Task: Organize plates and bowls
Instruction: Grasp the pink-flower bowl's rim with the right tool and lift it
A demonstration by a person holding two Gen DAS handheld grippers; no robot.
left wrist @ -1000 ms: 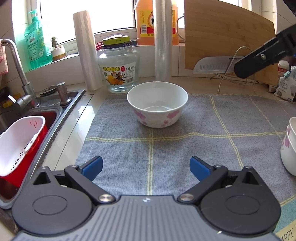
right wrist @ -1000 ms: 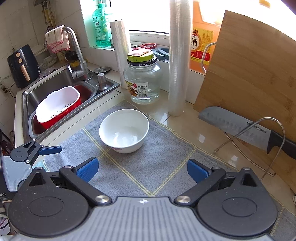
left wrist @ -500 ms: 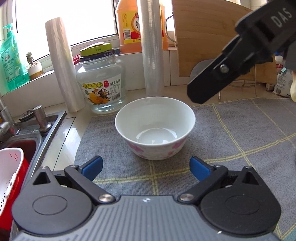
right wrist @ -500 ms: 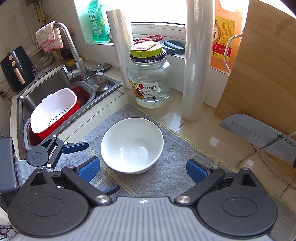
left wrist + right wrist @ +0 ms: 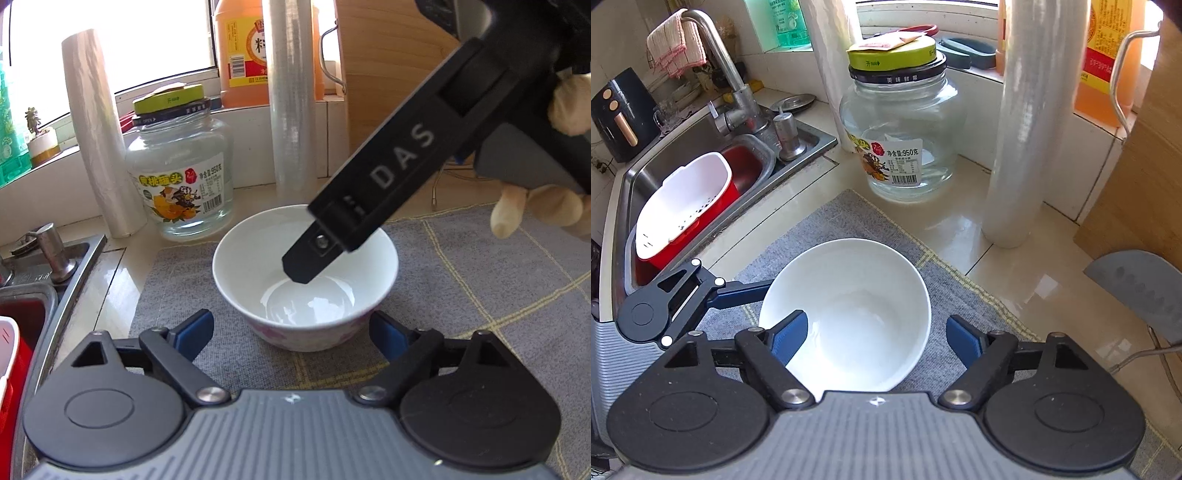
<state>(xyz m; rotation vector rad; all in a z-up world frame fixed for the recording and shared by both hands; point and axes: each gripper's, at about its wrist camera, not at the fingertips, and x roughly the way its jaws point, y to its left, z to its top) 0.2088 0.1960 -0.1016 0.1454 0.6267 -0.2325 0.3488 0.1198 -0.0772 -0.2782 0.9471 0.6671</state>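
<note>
Blue pads on my left gripper [image 5: 291,334] are spread wide, flanking the near side of the white floral bowl [image 5: 304,277] without gripping it — the bowl sits upright on the grey checked mat [image 5: 461,295], near its corner closest to the sink. My right gripper [image 5: 873,338] is also released, its jaws splayed: its left pad [image 5: 788,339] hangs inside the bowl above the pale interior, while the right pad stands outside the rim over the mat, so the bowl's wall lies between them, though I cannot tell if either pad touches it. From the left wrist view one black finger of that right gripper slants down into the bowl's mouth, and the hand [image 5: 546,206] holding it shows at the right edge. Beyond the bowl, on the glossy counter, stands a glass jar [image 5: 903,136] with a yellow-green lid, and just beside it a tall roll of cling film [image 5: 1023,140]. Left of the mat is the steel sink [image 5: 701,147], holding a white colander in a red basin [image 5: 685,210]. Farther back — an orange bottle [image 5: 243,55] on the windowsill and a wooden cutting board [image 5: 391,74].
</note>
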